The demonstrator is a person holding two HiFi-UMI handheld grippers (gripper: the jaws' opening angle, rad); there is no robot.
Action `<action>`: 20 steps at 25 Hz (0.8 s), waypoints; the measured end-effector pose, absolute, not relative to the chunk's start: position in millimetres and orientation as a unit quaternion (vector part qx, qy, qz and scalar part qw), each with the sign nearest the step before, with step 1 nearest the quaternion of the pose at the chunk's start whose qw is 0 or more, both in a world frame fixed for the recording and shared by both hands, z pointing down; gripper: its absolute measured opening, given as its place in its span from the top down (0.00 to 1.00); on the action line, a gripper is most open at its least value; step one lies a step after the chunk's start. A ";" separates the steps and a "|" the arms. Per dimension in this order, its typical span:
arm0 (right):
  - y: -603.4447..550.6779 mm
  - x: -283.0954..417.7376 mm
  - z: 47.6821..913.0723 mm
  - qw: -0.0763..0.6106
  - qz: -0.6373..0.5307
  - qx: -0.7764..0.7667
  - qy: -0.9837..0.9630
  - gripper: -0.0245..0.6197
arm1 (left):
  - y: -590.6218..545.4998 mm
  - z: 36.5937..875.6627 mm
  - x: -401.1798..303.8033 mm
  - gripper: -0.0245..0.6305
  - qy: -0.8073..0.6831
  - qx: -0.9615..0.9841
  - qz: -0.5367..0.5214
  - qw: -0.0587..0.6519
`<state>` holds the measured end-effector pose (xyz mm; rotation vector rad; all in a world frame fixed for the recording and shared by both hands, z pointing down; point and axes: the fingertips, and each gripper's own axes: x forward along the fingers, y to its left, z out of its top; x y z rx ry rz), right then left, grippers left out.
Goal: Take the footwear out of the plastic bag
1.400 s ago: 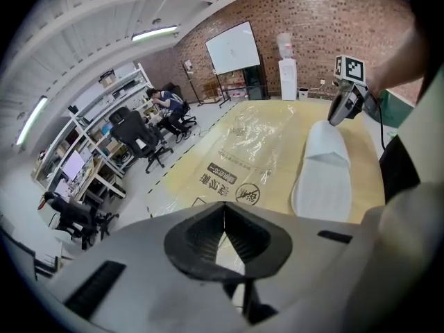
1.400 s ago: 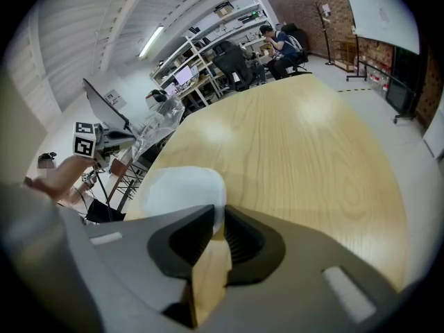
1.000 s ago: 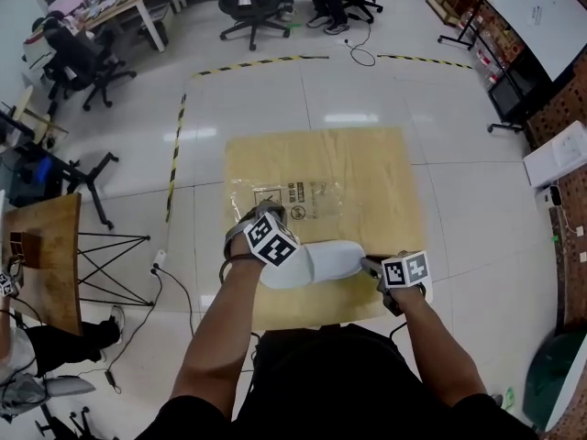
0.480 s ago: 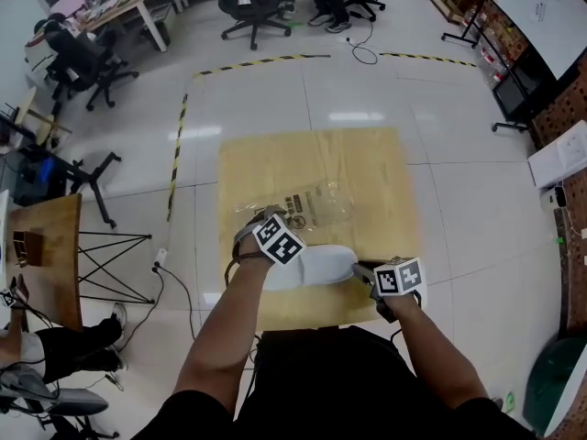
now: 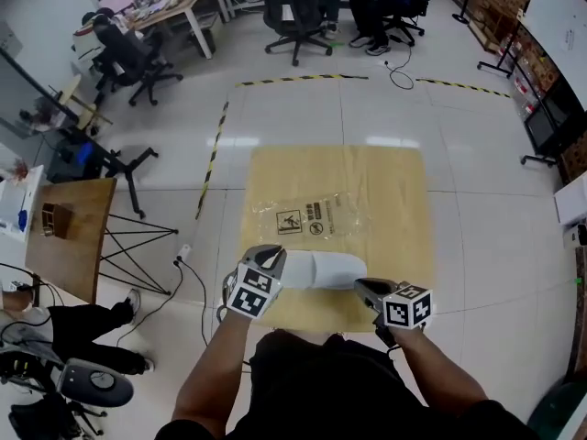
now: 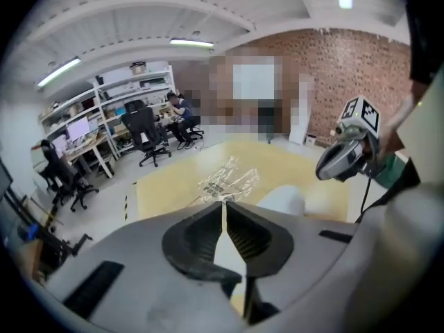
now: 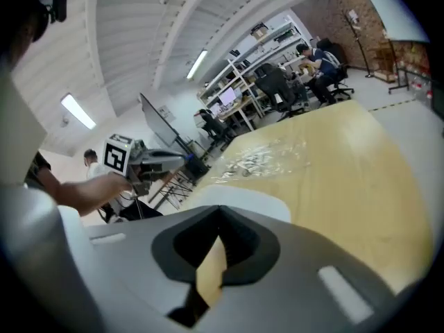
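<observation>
A white slipper (image 5: 323, 269) lies on the tan mat (image 5: 394, 191), outside the clear plastic bag (image 5: 307, 216), which rests flat a little farther out. My left gripper (image 5: 272, 258) is at the slipper's left end. Its jaws are closing to a thin slit, and I see nothing gripped between them (image 6: 223, 203). From there the bag (image 6: 229, 177) lies ahead and the slipper (image 6: 281, 200) to the right. My right gripper (image 5: 364, 288) is shut and empty at the slipper's right end. In its own view (image 7: 220, 210) the slipper (image 7: 236, 198) lies just past the jaws and the bag (image 7: 260, 159) beyond.
A wooden side table (image 5: 69, 236) on black legs stands to the left, with a cable (image 5: 183, 278) on the tiled floor beside it. Yellow-black tape (image 5: 215, 145) marks the floor around the mat. Office chairs (image 5: 293, 12) and desks stand farther out. A person sits at lower left.
The bag has been let go and now lies flat, apart from the slipper. My left gripper has drawn back toward me to the slipper's left end. The right gripper has stayed at its right end.
</observation>
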<state>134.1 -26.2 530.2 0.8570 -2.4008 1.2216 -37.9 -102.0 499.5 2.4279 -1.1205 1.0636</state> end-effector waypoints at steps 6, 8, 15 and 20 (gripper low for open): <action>10.0 89.5 502.1 -0.002 0.553 0.220 -0.804 0.96 | 21.8 475.6 -55.5 0.95 -0.429 0.817 0.231 0.308; 15.7 84.4 490.8 -0.054 0.569 0.216 -0.791 0.96 | 56.8 479.0 -57.7 0.95 -0.428 0.809 0.210 0.345; 80.7 62.7 435.3 -0.025 0.434 0.266 -0.860 0.96 | 128.7 467.0 -99.5 0.95 -0.432 0.827 0.192 0.304; 162.4 66.3 419.8 0.012 0.356 0.348 -0.867 0.96 | 185.6 446.7 -132.6 0.95 -0.421 0.843 0.149 0.300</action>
